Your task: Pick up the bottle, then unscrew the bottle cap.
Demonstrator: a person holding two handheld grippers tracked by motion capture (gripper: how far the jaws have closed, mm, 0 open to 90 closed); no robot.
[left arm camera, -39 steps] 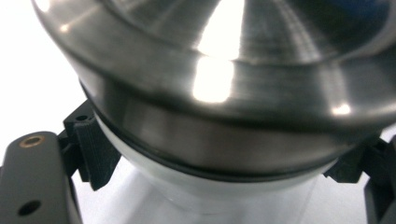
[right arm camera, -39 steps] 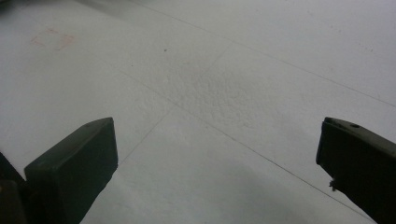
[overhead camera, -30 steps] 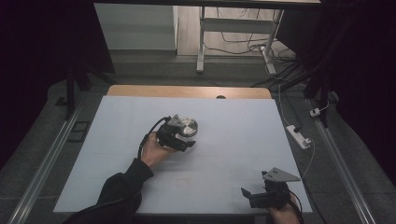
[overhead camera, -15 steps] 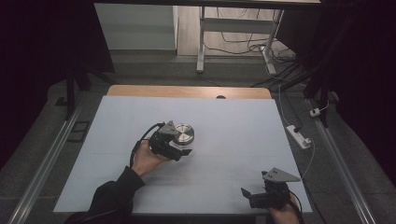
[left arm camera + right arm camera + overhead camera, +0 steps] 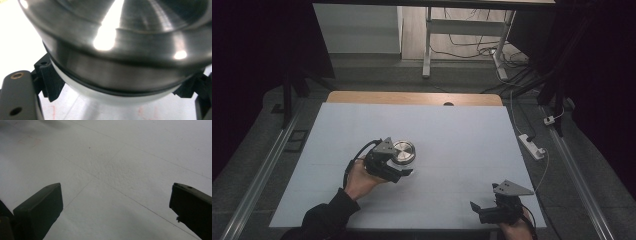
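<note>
Nearest you, your right claw [image 5: 492, 210] sits at the desk's near right corner, its two black jaws spread wide with nothing but bare surface between them. In the right gripper view those jaws are blunt, matte blocks, and the desk [image 5: 120, 170] under them is a pale sheet with a fine pebbled grain and a few thin straight lines crossing it. A grey three-cornered plate rides on top of this claw; your hand behind it is cut off by the bottom edge of the high view.

Farther in, left of centre, your left claw [image 5: 399, 167] is pinching a round metal container [image 5: 404, 152], which is at the middle of the desk, slightly left. In the left gripper view the container [image 5: 120, 60] is brushed steel with bright glare spots, a dark band around its girth and a paler part beneath; the ribbed black pads [image 5: 48, 80] press on its sides. It is so close that its top and both flanks run out of frame, and you cannot tell what, if anything, is inside. From above its top reads as a shiny disc.

Beyond, a strip of bare wood edges the far side of the desk.
</note>
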